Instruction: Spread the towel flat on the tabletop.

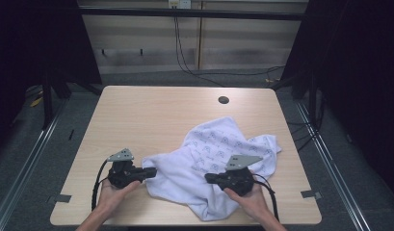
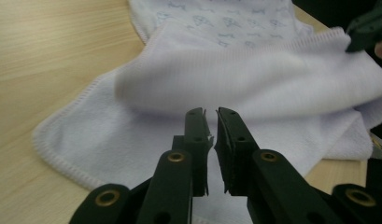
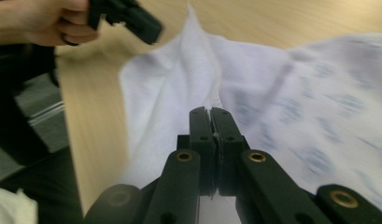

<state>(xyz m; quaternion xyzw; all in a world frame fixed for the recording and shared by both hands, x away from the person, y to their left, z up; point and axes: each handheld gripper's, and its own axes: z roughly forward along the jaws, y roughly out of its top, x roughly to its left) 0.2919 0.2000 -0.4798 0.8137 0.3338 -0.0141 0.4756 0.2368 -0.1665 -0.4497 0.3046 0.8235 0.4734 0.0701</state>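
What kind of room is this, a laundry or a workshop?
Probably a lab recording booth: a bare wooden table ringed by dark curtains, cables trailing down the back wall, and one white cloth handled with handheld grippers.

Light wooden table (image 1: 151, 115) with round grommet hole (image 1: 223, 100), black cables (image 1: 185, 57), grey floor (image 1: 31, 144)
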